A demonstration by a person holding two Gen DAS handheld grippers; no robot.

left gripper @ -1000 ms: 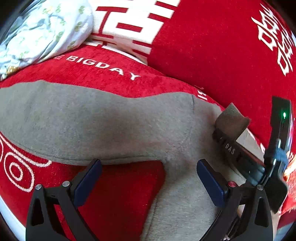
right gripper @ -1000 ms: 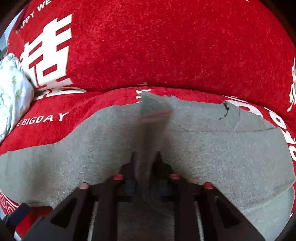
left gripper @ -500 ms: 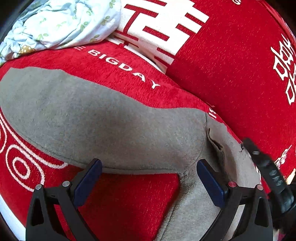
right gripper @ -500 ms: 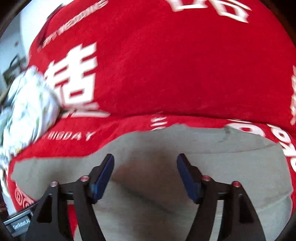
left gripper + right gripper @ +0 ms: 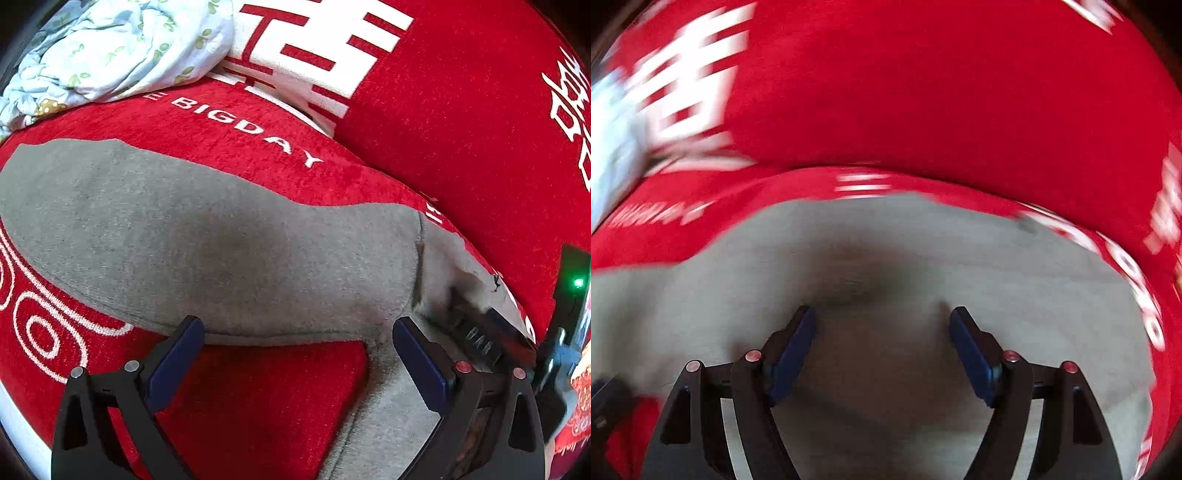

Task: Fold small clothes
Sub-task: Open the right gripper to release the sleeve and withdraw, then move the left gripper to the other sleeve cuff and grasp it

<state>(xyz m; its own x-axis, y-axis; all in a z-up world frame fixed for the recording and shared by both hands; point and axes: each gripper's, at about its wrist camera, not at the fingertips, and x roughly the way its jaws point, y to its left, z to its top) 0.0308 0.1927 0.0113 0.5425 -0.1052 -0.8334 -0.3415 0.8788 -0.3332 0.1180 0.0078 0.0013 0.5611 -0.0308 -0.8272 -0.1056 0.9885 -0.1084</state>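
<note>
Grey trousers [image 5: 221,251] lie spread across a red sofa cushion [image 5: 258,387] printed with white lettering, one leg running away to the left, the other dropping toward the camera; a crumpled floral cloth [image 5: 122,48] sits well apart at the cushion's far corner; the left gripper [image 5: 295,354] hovers over the crotch of the garment, jaws wide apart and holding nothing; the right gripper [image 5: 882,343] hangs above the flat grey fabric in a blurred view, its jaws opening with no cloth pinched between them; judged from the lie of the garment, the fold is best made by pinching a single clean edge of one leg, lifting only enough to clear the cushion, and laying it squarely over the other leg so seams align; a thick bunch taken in the jaws would likely drag the whole piece askew.
</note>
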